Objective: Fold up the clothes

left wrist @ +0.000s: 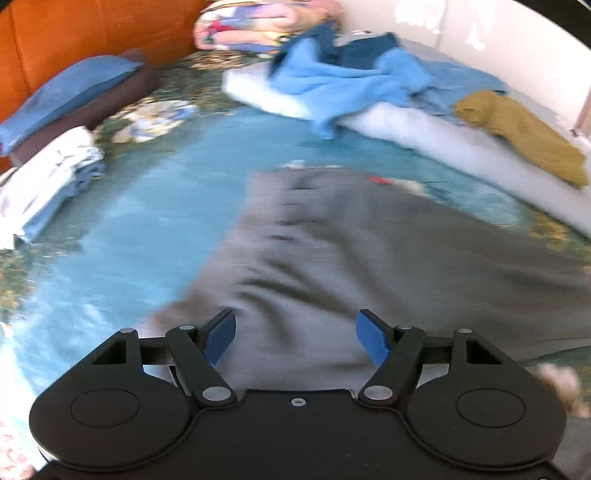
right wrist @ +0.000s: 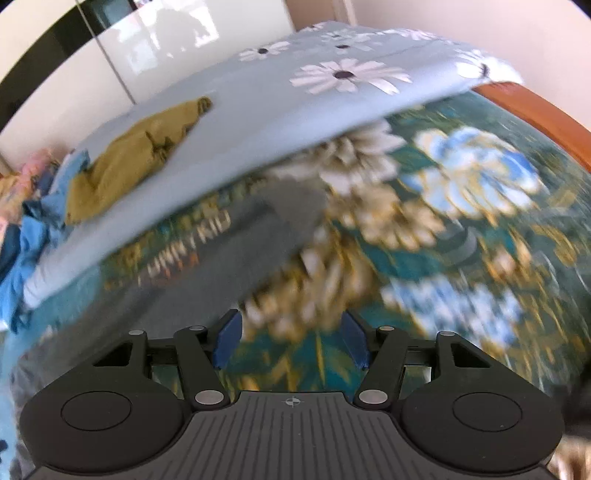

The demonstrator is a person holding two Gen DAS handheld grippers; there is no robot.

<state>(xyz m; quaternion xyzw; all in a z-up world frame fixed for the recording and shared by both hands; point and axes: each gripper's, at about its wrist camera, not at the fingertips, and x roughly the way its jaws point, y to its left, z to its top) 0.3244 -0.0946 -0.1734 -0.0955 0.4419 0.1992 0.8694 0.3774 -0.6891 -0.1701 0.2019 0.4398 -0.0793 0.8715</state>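
A grey garment (left wrist: 332, 258) lies spread on the teal flowered bedspread (left wrist: 129, 229), blurred by motion. My left gripper (left wrist: 297, 338) hovers over its near part, blue pads apart with nothing between them. In the right wrist view the same grey garment (right wrist: 240, 251) shows pale printed lettering and stretches away to the upper left. My right gripper (right wrist: 291, 338) stands open above the bedspread (right wrist: 461, 221) beside the garment's edge, holding nothing.
A stack of folded pale clothes (left wrist: 48, 184) and a blue pillow (left wrist: 70, 99) sit at the left. A heap of blue clothes (left wrist: 351, 74) and a mustard garment (left wrist: 524, 136) lie on a light blue daisy quilt (right wrist: 295, 103). An orange headboard (left wrist: 74, 33) rises behind.
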